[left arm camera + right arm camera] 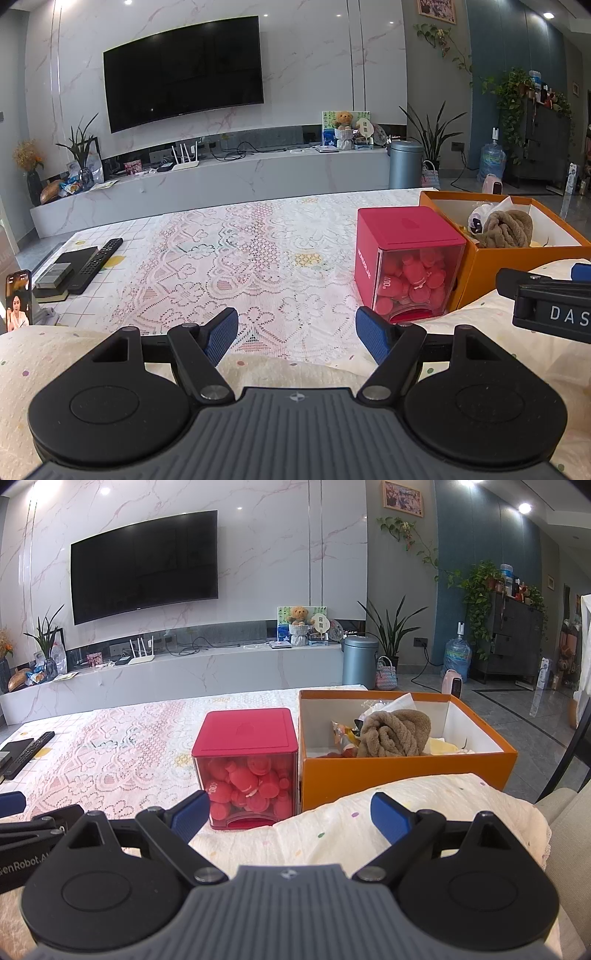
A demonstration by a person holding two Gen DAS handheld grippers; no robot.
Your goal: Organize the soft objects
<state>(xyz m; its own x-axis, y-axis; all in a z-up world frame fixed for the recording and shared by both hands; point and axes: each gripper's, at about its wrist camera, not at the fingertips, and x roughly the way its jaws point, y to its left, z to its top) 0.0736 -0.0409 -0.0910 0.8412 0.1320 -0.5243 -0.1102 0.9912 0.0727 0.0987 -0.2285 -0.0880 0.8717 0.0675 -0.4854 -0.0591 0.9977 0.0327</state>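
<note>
A cream dotted soft cloth lies along the near edge of the table, under both grippers; it also shows in the left wrist view. An orange box holds a brown knitted soft item and other small things; the box also shows in the left wrist view. My left gripper is open and empty above the cloth. My right gripper is open and empty over the cloth, in front of the box.
A red cube container with red soft balls stands left of the orange box. Remote controls, a dark flat box and a phone lie at the table's left. A lace tablecloth covers the table.
</note>
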